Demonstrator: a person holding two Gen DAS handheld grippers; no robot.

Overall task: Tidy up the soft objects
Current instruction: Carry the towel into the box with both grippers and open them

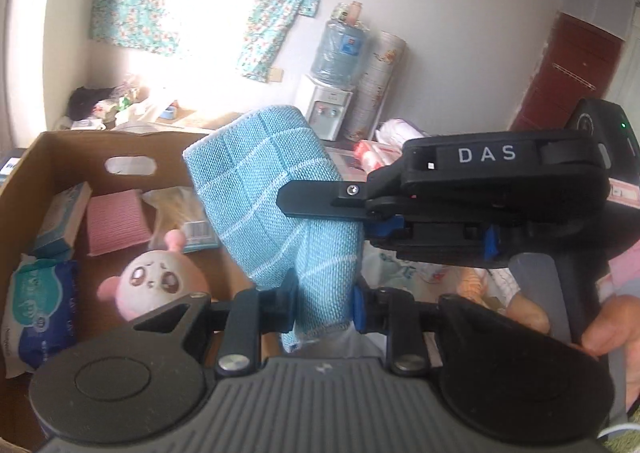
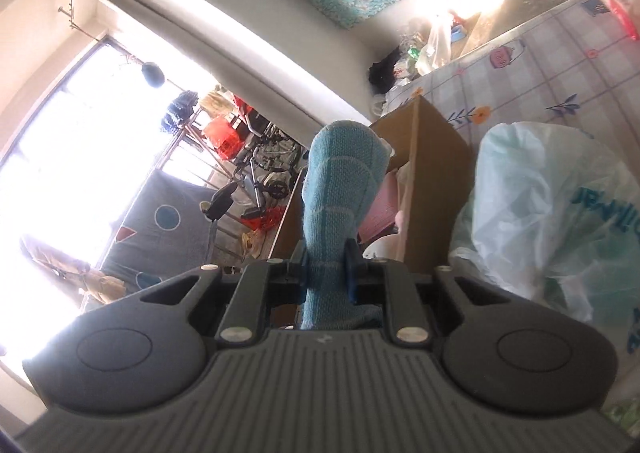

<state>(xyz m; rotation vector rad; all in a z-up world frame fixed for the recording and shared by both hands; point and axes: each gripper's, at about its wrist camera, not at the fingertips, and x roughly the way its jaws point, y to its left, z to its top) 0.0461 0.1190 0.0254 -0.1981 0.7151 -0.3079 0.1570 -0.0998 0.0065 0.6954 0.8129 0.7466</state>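
Observation:
A light blue checked cloth [image 1: 260,189] hangs in the air, held by both grippers. My left gripper [image 1: 326,303] is shut on its lower edge. My right gripper [image 1: 304,203] comes in from the right, side-on, with a finger pressed against the cloth's middle. In the right wrist view my right gripper [image 2: 326,271] is shut on the same blue cloth [image 2: 340,181], which stands up in a roll between the pads. An open cardboard box [image 1: 80,149] lies behind and left of the cloth, holding a pink-eared plush toy [image 1: 160,281] and a pink cloth [image 1: 114,225].
The box also holds a wipes pack [image 1: 44,313] and a tissue box [image 1: 60,221]. A person's hand [image 1: 612,329] grips the right gripper's handle. A water dispenser [image 1: 332,93] stands by the far wall. A filled plastic bag [image 2: 560,213] sits right of the cardboard box [image 2: 436,141].

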